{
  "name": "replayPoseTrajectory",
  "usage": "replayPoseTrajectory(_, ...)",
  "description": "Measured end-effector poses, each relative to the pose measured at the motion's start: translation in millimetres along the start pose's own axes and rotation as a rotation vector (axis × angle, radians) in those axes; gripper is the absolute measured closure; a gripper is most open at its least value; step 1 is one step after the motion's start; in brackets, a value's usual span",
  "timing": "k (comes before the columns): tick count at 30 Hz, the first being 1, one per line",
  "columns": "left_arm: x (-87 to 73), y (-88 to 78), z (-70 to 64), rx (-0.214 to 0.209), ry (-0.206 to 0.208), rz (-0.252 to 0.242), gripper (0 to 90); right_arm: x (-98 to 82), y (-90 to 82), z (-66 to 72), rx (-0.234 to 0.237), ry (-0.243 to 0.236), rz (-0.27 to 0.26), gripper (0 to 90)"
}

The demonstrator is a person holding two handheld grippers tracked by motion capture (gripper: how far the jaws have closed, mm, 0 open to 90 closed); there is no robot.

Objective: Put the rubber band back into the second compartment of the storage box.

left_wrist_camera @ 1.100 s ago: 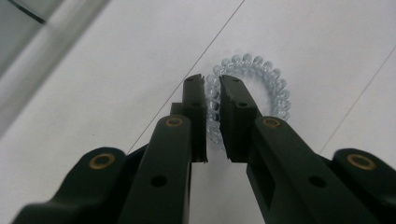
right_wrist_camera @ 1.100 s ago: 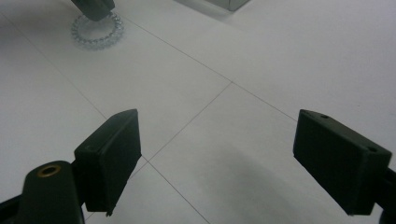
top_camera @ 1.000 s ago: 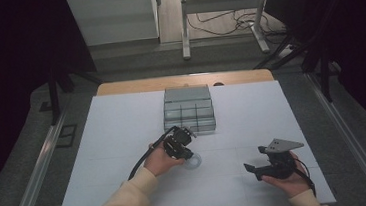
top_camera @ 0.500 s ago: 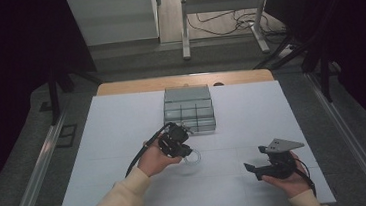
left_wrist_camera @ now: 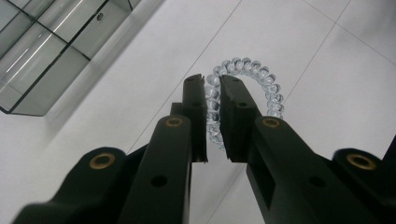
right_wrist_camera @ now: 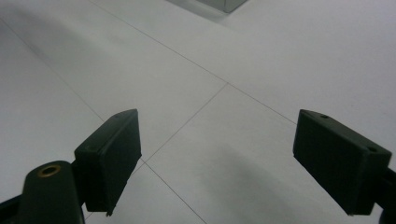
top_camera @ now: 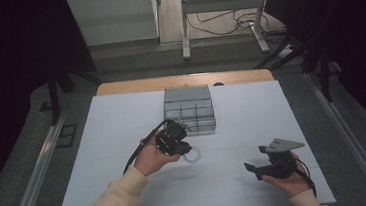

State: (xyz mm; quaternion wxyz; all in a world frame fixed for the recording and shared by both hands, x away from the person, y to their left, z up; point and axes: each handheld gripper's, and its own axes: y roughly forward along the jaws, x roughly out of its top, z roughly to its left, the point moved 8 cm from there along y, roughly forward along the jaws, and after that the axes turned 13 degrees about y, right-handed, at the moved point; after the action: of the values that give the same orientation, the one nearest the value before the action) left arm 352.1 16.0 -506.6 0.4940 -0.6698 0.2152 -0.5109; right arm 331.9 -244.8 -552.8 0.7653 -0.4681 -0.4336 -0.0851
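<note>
white table (top_camera: 99, 140) fills the middle of the high view, and on it, just above centre, stands a clear box (top_camera: 189, 109) split into compartments. the left gripper (top_camera: 183, 144) sits below and a little left of that box, close to its lower left corner, and points toward the right of the frame. its jaws are pinched narrow on a clear coil ring (left_wrist_camera: 261, 88): in the left gripper view (left_wrist_camera: 212, 86) one side of the ring runs between the two jaws while the rest loops out past their tips and to the right. in the high view the ring (top_camera: 192, 155) hangs at the gripper's lower right, over bare table, so the box lies up and slightly right of it, near. the right gripper (top_camera: 252, 170) is at the lower right, well apart from both, its jaws spread wide with nothing between them (right_wrist_camera: 215, 163). the left is clearly the nearer to the box.
</note>
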Motion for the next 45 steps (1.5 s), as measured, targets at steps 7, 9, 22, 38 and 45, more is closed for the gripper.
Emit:
replayPoseTrajectory(7, 6.7, -1.4, 6.8, 0.007, -0.014, -0.011, 81.4, -0.1, 0.0, 0.0, 0.002, 0.000, 0.000, 15.7)
replayPoseTrajectory(9, 8.8, -1.3, 9.7, 0.011, -0.021, -0.012, 81.4, -0.1, -0.1, 0.0, 0.002, -0.001, -0.001, 15.7)
replayPoseTrajectory(22, 16.6, 2.3, 29.9, 0.026, -0.064, -0.015, 81.4, -0.7, -0.6, -0.4, 0.002, 0.000, 0.004, 15.7)
replayPoseTrajectory(38, 36.2, 3.8, 59.6, 0.054, -0.109, -0.032, 81.5, -2.8, -2.9, -2.1, -0.001, 0.001, 0.002, 15.7)
replayPoseTrajectory(45, 44.4, 5.7, 72.0, 0.054, -0.130, -0.035, 81.5, -4.0, -4.0, -2.1, -0.003, 0.004, 0.004, 15.8)
